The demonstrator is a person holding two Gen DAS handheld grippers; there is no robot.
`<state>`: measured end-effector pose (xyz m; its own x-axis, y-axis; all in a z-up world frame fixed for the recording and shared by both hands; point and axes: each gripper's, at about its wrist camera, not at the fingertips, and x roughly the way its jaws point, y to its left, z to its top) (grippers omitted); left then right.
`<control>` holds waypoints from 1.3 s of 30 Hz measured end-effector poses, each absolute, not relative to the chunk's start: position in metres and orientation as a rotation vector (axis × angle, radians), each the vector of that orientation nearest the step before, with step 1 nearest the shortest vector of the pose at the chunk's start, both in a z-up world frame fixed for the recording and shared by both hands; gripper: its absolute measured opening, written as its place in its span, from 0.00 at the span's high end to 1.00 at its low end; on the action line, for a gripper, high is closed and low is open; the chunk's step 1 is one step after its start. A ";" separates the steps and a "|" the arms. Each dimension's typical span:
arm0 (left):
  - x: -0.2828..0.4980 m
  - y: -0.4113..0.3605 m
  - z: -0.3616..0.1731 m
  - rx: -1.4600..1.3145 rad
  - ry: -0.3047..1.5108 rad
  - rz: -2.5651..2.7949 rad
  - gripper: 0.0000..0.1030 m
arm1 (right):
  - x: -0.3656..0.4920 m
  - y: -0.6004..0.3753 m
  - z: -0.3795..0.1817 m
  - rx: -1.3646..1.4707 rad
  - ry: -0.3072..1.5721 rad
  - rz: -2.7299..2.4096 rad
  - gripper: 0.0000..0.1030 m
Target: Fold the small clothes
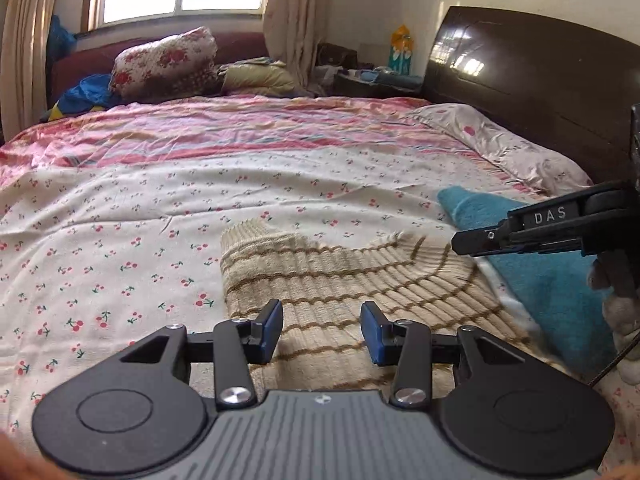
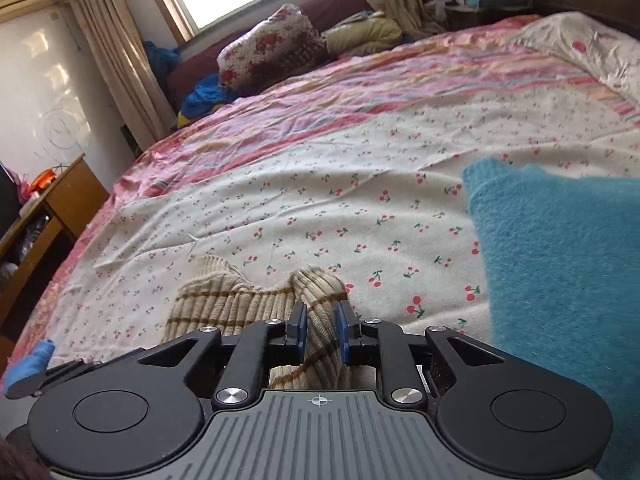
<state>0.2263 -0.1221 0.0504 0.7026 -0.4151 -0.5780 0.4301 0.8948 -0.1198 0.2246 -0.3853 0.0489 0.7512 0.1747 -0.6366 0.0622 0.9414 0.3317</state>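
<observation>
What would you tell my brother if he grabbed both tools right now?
Right tool: shut on a bunched edge of the beige striped knit sweater.
Left tool: open, over the same sweater's flat part, holding nothing.
The sweater lies on the cherry-print sheet; a teal fuzzy garment lies just to its right.
Done: only a grip on one edge; no clear fold shows yet.
Left: grip with the left tool, fold the sweater, then probably the teal one.

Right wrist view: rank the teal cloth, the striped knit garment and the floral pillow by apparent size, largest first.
1. teal cloth, though nearness inflates it
2. striped knit garment, partly hidden by the right gripper
3. floral pillow, far off
</observation>
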 end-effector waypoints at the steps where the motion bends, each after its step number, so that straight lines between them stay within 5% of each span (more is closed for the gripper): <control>1: 0.222 -0.123 0.052 0.036 0.631 -0.478 0.54 | 0.217 -0.382 0.051 0.342 0.713 0.074 0.83; 9: 0.208 -0.138 0.048 0.095 0.649 -0.501 0.54 | 0.178 -0.352 0.036 0.281 0.760 0.171 0.83; 13: 0.206 -0.145 0.044 0.141 0.666 -0.494 0.53 | 0.180 -0.356 0.020 0.238 0.798 0.107 0.95; 25: 0.194 -0.144 0.059 0.165 0.674 -0.460 0.53 | 0.175 -0.364 0.015 0.270 0.806 0.039 0.94; 29: 0.187 -0.130 0.061 0.141 0.687 -0.438 0.53 | 0.160 -0.358 0.031 0.256 0.763 0.030 0.82; 39: 0.185 -0.123 0.048 0.110 0.718 -0.413 0.49 | 0.154 -0.344 0.021 0.207 0.791 0.045 0.86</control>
